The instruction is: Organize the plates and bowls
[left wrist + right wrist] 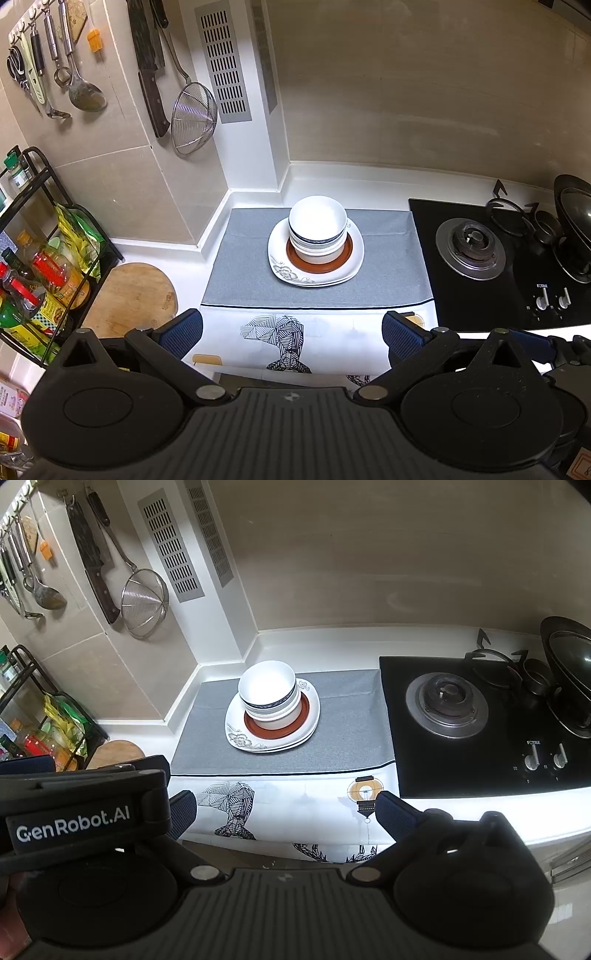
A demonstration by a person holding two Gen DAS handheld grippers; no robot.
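With both my left gripper [291, 334] and right gripper [282, 810] fingers wide and empty, I should approach the stacked white bowls [317, 229] at centre frame slowly, pinching the top rim squarely.

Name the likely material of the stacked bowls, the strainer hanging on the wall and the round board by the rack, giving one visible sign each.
Stacked bowls: probably glazed ceramic; smooth glossy white with blue rim bands.
Strainer: metal, likely stainless steel; shiny silver wire mesh.
Round board: wood, matte; tan surface showing grain and wear marks.
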